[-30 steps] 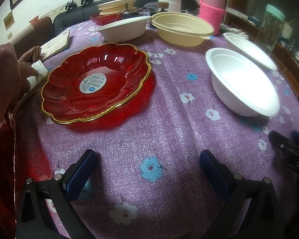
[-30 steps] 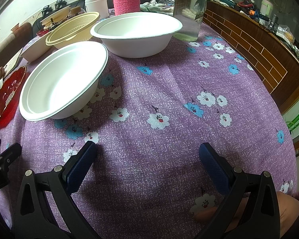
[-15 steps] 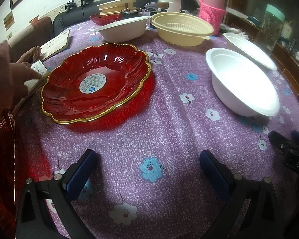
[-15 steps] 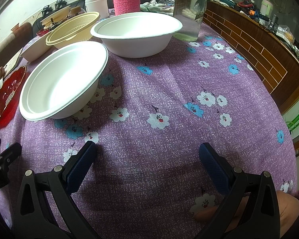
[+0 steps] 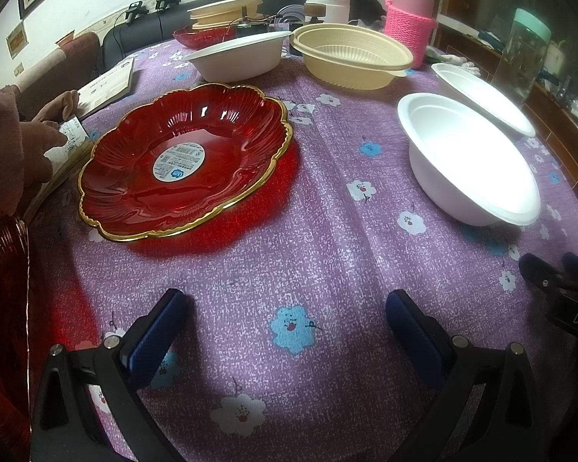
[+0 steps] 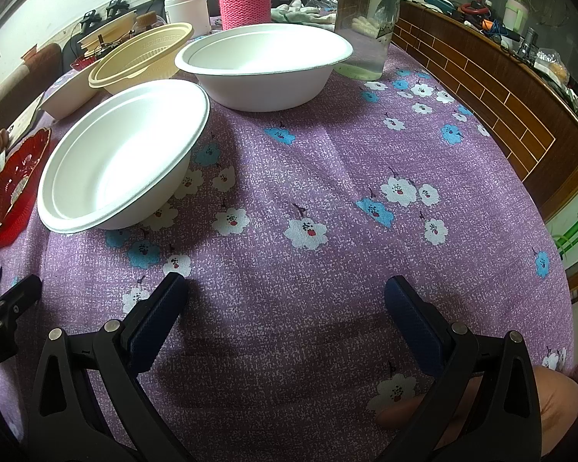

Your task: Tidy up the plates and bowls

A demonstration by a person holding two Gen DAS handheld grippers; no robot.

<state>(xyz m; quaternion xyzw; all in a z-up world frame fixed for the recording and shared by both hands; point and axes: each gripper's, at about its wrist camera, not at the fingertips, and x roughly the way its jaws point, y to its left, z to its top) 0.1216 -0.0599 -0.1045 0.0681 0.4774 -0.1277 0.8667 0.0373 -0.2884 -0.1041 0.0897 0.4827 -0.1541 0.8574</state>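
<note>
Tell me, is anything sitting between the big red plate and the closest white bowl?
No. In the left wrist view, only bare purple flowered tablecloth lies between the red plate and the nearest white bowl.

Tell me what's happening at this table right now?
Nothing is being handled yet. The left gripper and right gripper both hover open and empty over the purple floral tablecloth. A red gold-rimmed plate, three white bowls and a beige bowl sit unstacked. At the left edge, a person's hand touches papers.
</note>
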